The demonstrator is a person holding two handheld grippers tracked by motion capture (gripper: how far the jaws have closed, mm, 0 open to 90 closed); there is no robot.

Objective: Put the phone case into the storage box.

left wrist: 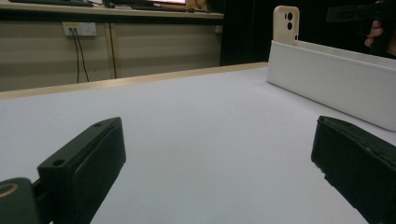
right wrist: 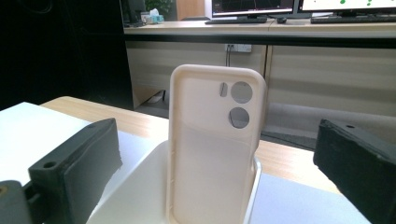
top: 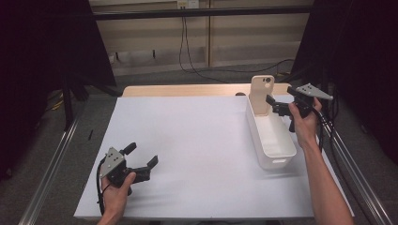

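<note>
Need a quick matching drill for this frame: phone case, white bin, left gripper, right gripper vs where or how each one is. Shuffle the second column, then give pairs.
Column one:
1. phone case
2. white bin
3. left gripper
4. right gripper

Column two:
A. open, low over the near left of the table
B. on the table's right side, running near to far
C. standing upright at the bin's far end
D. open, next to the case at the bin's far end

Pairs: 1-C, 2-B, 3-A, 4-D

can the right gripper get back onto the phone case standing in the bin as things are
Probably yes. The right gripper hangs open just beside the phone case, which stands upright against the far end wall of the white bin. Nothing lies between them, and its upper half clears the rim.
</note>
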